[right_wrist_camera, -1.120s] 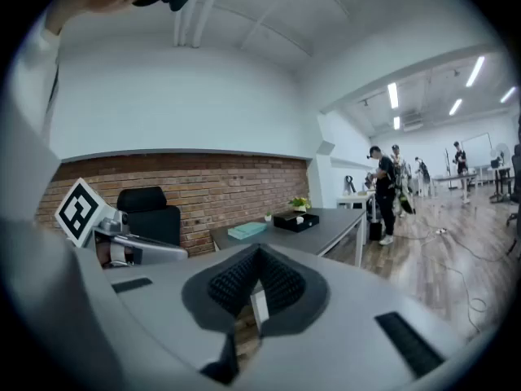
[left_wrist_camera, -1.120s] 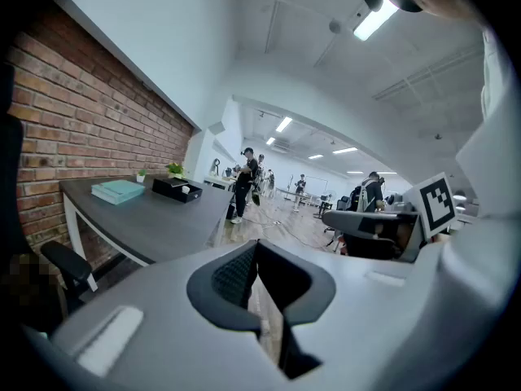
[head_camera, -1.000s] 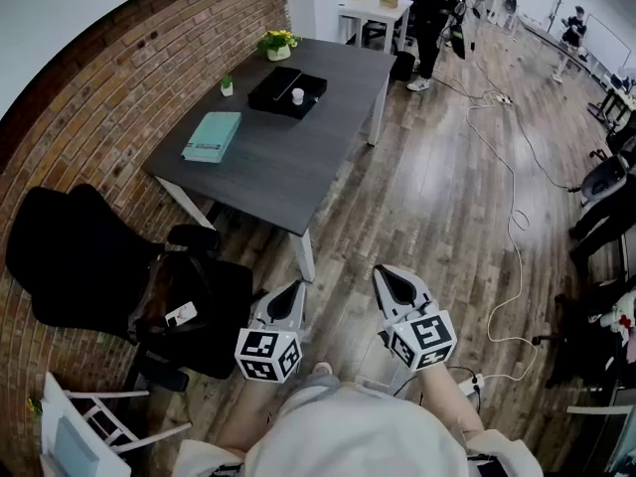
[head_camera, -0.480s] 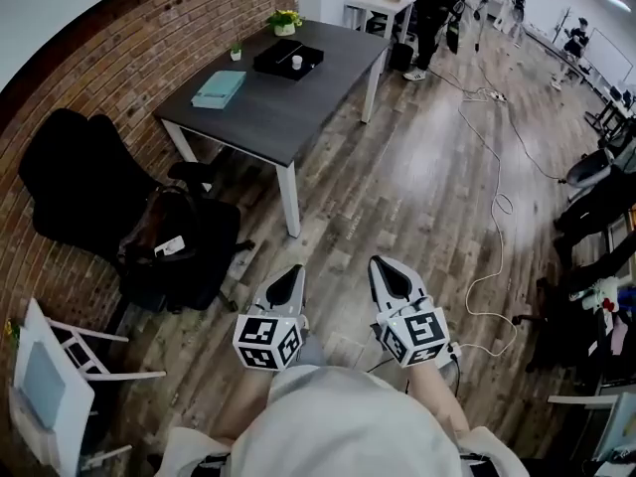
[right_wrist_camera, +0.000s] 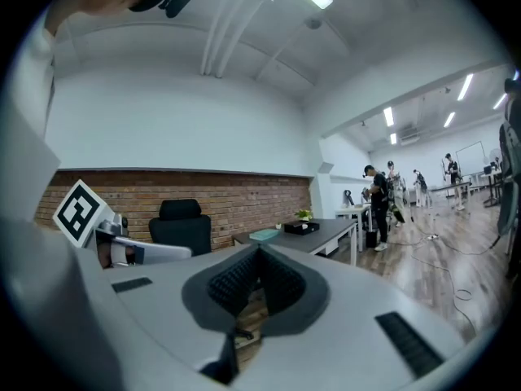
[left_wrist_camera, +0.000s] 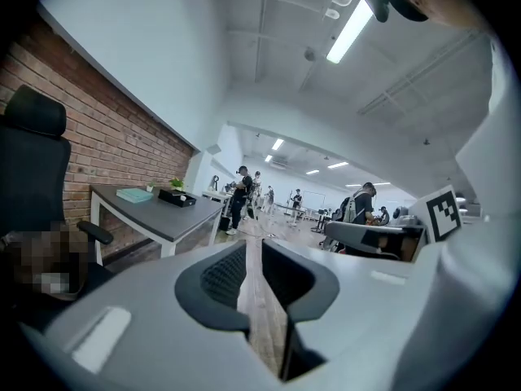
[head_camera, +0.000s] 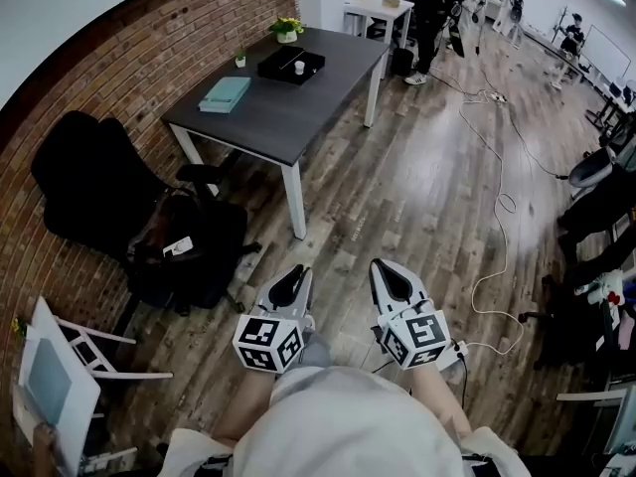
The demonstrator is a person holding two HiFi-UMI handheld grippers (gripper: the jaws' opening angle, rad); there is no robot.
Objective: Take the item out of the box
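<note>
A black box (head_camera: 288,65) with a small white item (head_camera: 299,67) in it lies on the far dark grey table (head_camera: 288,112). The box also shows in the left gripper view (left_wrist_camera: 176,198) and in the right gripper view (right_wrist_camera: 301,228), small and distant. Both grippers hang close in front of my body, over the wooden floor and far from the table. My left gripper (head_camera: 290,278) (left_wrist_camera: 248,247) has its jaws opening, a narrow gap with nothing between them. My right gripper (head_camera: 390,271) (right_wrist_camera: 259,255) is shut and empty.
A teal book (head_camera: 226,93) and a potted plant (head_camera: 286,28) share the table. A black office chair (head_camera: 94,182) and a black bag (head_camera: 189,251) stand by the brick wall at left, a white chair (head_camera: 50,386) lower left. A cable (head_camera: 497,207) trails over the floor; people (head_camera: 432,8) stand behind.
The head view has swung, so the table sits higher and smaller than a second ago. Both grippers stay in front of my body. A slight gap has appeared between the left jaws.
</note>
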